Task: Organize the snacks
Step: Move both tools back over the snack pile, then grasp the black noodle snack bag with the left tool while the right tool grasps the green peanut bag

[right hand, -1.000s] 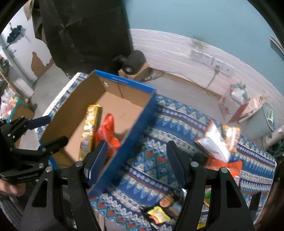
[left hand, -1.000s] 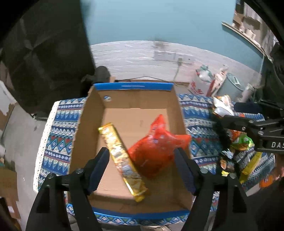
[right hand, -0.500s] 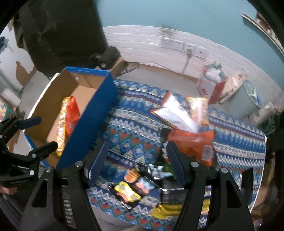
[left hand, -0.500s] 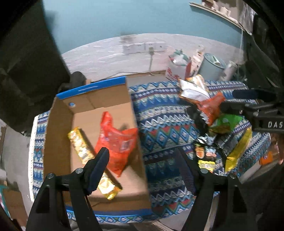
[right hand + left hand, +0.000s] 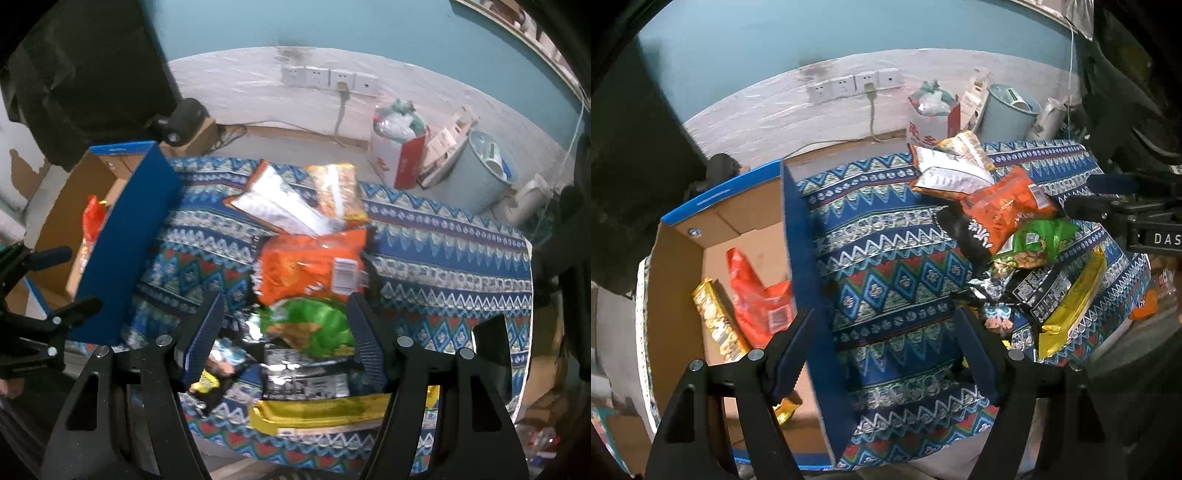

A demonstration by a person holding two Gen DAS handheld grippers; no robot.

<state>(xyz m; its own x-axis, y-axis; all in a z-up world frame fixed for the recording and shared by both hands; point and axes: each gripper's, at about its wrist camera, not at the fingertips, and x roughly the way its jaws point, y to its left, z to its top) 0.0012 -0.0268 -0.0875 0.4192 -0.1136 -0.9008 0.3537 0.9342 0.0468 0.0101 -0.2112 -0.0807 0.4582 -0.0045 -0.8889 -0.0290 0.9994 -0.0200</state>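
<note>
Backdrop: teal wall (image 5: pixel 812 33) above a whitewashed band carrying a row of wall sockets (image 5: pixel 853 86), one with a cable plugged in.
Surface: blue patterned tablecloth (image 5: pixel 886 273), bare through the middle of the left wrist view.
Cardboard box (image 5: pixel 676 295): at 9 o'clock in the left view, blue outer wall towards the cloth; holds a red packet (image 5: pixel 757 299) and, just beside it, a gold packet (image 5: pixel 716 321).
Snack pile: at 2 to 3 o'clock in the left view; orange bag (image 5: pixel 310 266) overlaps a green bag (image 5: pixel 314 321); silver bag (image 5: pixel 277 210) behind; black packet (image 5: pixel 306 380) and yellow bar (image 5: pixel 321 410) nearest the camera.
Left gripper (image 5: pixel 886 350): jaws wide, nothing between them, above bare cloth beside the box wall.
Right gripper (image 5: pixel 284 332): jaws wide, framing the green bag from above; contact with it cannot be told.
Floor clutter: pale bin (image 5: pixel 476 170) and white-red bag (image 5: pixel 395 155) at 1 o'clock in the right view.
</note>
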